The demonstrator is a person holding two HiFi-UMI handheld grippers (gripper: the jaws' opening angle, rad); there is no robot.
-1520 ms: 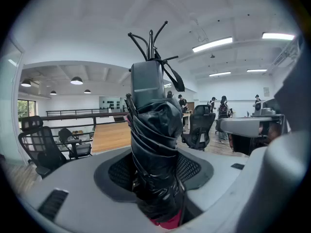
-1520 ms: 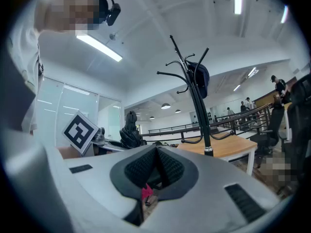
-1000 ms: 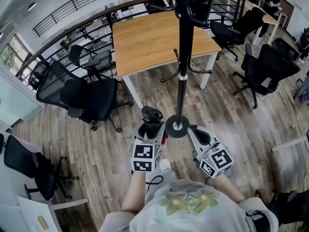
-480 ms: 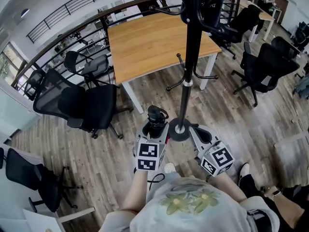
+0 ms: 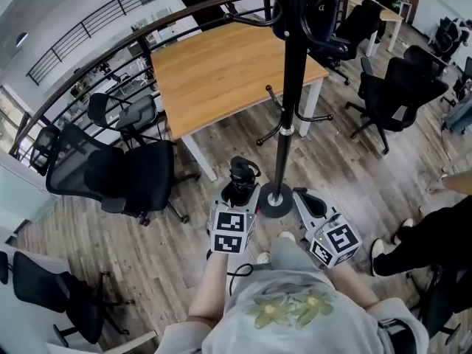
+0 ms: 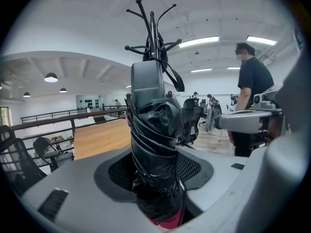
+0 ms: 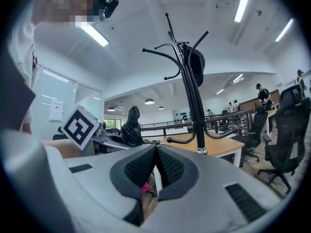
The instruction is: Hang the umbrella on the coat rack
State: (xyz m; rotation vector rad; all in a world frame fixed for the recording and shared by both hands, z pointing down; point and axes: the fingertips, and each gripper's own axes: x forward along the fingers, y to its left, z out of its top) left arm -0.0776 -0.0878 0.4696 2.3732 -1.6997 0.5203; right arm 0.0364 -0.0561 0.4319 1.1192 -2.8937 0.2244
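- Left gripper (image 5: 240, 192) and right gripper (image 5: 310, 202) advance toward coat rack (image 5: 293, 87).
- Left jaws clamp folded umbrella (image 6: 155, 144) near rack base; right jaws closed, empty.
- Risk: hooks (image 6: 153, 46) overhead, umbrella could miss and drop.

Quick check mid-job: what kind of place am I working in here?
Looks like an open-plan office, probably on a mezzanine: a wooden desk, black swivel chairs around it, and a railing along the edge.

Left tool (image 5: 240, 190), right tool (image 5: 308, 202) nearer coat rack (image 5: 293, 87); bystander's legs (image 5: 422, 238) appeared.
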